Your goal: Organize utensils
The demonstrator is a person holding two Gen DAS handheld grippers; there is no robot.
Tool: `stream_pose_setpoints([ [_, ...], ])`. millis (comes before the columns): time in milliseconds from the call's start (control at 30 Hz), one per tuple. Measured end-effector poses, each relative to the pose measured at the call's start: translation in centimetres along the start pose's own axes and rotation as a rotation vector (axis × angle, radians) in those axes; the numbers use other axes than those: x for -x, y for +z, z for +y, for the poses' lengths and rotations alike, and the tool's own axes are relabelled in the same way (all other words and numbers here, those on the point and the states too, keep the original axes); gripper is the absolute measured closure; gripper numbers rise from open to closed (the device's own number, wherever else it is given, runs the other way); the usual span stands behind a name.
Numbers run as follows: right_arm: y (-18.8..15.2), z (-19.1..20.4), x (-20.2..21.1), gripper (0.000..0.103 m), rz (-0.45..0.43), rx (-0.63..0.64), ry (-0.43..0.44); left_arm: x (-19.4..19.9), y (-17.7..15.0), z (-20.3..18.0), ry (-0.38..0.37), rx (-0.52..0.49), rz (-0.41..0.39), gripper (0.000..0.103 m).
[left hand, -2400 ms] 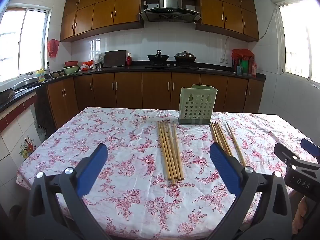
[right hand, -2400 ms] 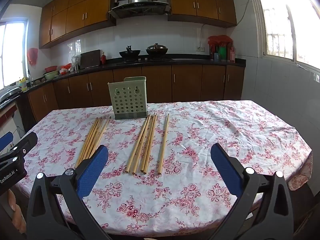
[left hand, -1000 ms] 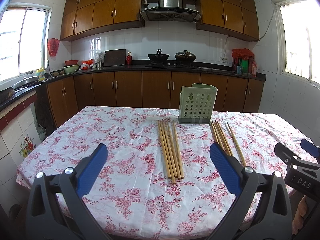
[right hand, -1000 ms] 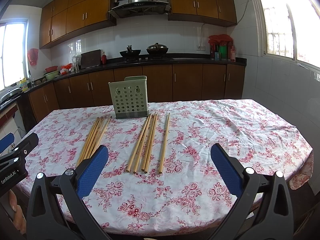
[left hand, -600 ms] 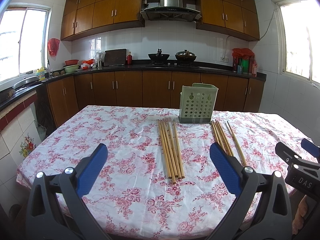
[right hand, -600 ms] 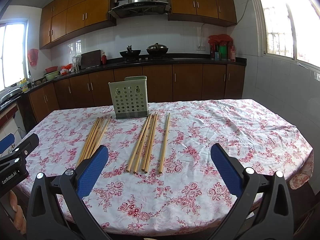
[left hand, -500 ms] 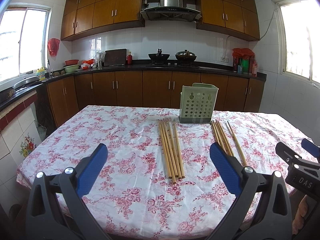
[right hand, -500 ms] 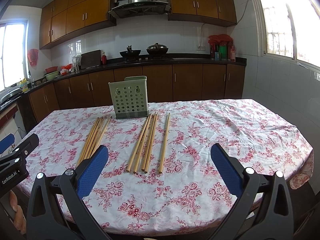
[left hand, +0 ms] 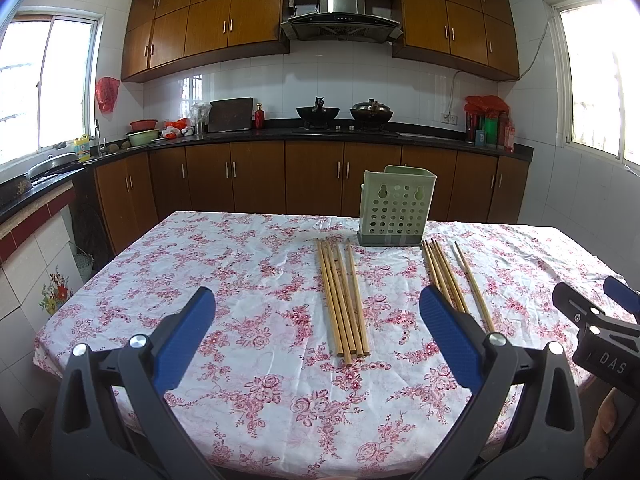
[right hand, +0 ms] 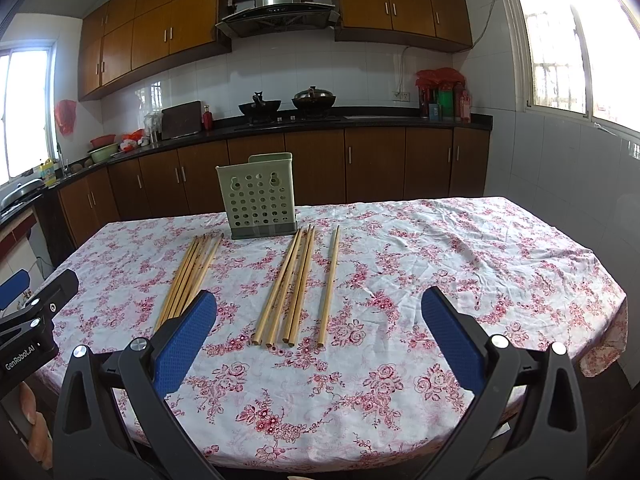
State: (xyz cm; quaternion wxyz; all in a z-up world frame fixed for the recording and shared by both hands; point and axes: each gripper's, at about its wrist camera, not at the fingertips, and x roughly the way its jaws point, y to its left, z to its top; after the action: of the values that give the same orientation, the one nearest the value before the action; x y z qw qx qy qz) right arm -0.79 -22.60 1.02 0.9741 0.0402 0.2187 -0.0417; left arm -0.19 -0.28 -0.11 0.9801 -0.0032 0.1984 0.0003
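Honestly nothing's getting sorted yet: both grippers are hanging spread wide, chopsticks lying outside the holder.

Both wrist cameras sit low at the near edge of the table, looking forward across it toward the green holder and the kitchen counter behind. The left view stands left of the holder, the right view right of it. Both share the holder, the chopsticks and the tablecloth; each catches the other gripper at its frame edge.
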Motion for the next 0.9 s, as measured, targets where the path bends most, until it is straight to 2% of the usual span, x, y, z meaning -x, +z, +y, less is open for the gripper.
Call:
stream_pose_setpoints([
  [200,-0.1,-0.2,-0.1,0.002,0.001,-0.001,0.004,-0.1,-0.4,0.2,-0.002,0.000,0.009,0.004],
  [367,0.0,-1.0,-1.5,0.002,0.041,-0.015,0.003,-2.1,-1.0,1.2,-0.007,0.011,0.079,0.004],
  [467,-0.2,-1.8,-3.7,0.014,0.104,-0.044,0.008,-4.3,-1.0,1.7,0.007,0.016,0.158,0.004],
  [533,-0.2,-2.5,-5.6,0.029,0.170,-0.076,0.016,-6.5,-0.9,2.0,0.015,0.016,0.224,0.004],
  [600,-0.4,-3.2,-7.9,0.039,0.227,-0.096,0.019,-8.3,-1.0,2.3,0.020,0.011,0.275,0.005],
  [667,-0.4,-3.4,-10.3,0.049,0.288,-0.102,0.025,-10.0,-1.1,2.3,0.022,0.004,0.309,0.011],
  [733,-0.5,-3.3,-12.4,0.060,0.334,-0.102,0.035,-11.8,-1.1,2.4,0.017,-0.010,0.346,0.026],
  [833,-0.8,-2.5,-16.2,0.069,0.410,-0.094,0.049,-14.1,-0.9,2.5,-0.005,-0.004,0.387,0.038],
  [900,-0.9,-2.4,-17.5,0.070,0.443,-0.103,0.060,-15.5,-0.9,2.5,-0.031,0.008,0.414,0.044],
])
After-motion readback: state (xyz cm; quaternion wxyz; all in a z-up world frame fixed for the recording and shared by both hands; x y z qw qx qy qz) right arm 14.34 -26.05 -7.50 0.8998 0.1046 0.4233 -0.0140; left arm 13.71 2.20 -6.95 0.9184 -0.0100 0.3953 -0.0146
